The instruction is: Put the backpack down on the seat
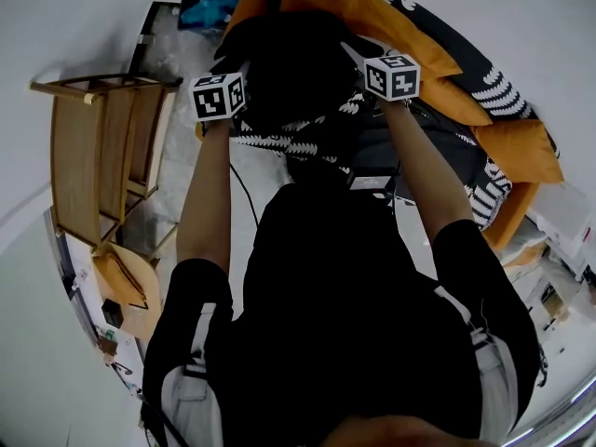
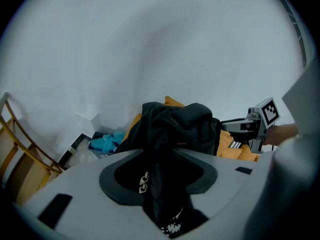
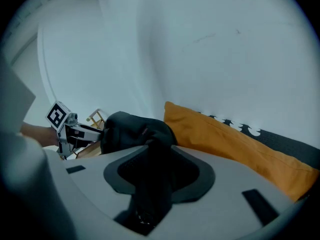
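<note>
The sofa (image 1: pixel 521 142) supports the black backpack (image 1: pixel 289 73), set on its seat against the orange cushion (image 3: pixel 225 134), so the left hand-held gripper (image 2: pixel 160 181) and right hand-held gripper (image 3: pixel 155 184) stand spread wide, fabric lying loose between their jaws, gripping nothing.

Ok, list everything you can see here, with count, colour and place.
backpack: one, black, on the seat against the cushions
seat: one, black with white pattern, ahead of the person
cushions: at least two, orange, along the seat
chair: one, wooden, left of the seat
bundle: one, blue, beyond the chair by the seat
person: one, black top, foreground
left hand-held gripper: one, grey, open, backpack fabric between its jaws
right hand-held gripper: one, grey, open, likewise
</note>
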The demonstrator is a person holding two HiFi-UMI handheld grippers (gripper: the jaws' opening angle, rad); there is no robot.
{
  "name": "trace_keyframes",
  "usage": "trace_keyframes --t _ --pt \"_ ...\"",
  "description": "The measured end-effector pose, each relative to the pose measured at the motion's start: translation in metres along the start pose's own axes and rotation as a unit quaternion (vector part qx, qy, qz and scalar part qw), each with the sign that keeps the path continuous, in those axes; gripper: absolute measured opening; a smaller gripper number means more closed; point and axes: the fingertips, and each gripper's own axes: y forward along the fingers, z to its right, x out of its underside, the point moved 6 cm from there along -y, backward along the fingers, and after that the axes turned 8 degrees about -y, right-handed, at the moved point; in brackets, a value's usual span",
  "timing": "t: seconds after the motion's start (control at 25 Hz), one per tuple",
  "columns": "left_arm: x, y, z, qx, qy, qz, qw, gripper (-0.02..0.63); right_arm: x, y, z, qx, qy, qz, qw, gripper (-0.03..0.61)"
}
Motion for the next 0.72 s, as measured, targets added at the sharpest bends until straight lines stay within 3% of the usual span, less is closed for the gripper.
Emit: trace_keyframes --t 0.16,0.36,0.52,0.72 --pt "0.006 -0.038 0.018 0.010 -0.016 0.037 0.9991 0.166 -0.004 -0.038 -0.021 0.006 -0.012 0.034 0.999 0.107" --pt "0.009 -0.102 0.054 0.047 -0.031 0.106 0.9928 0.052 -0.022 -0.101 -0.061 0.008 -0.036 0.106 0.994 0.054" --pt "0.012 -0.165 0.084 0.080 -0.027 0.184 0.9793 0.023 -0.035 -0.161 -0.101 0.000 -0.045 0.176 0.983 0.038" --pt "0.026 -0.242 0.120 0.124 0.008 0.273 0.9540 0.015 -0.036 -0.239 -0.149 -0.002 -0.054 0.251 0.967 0.032"
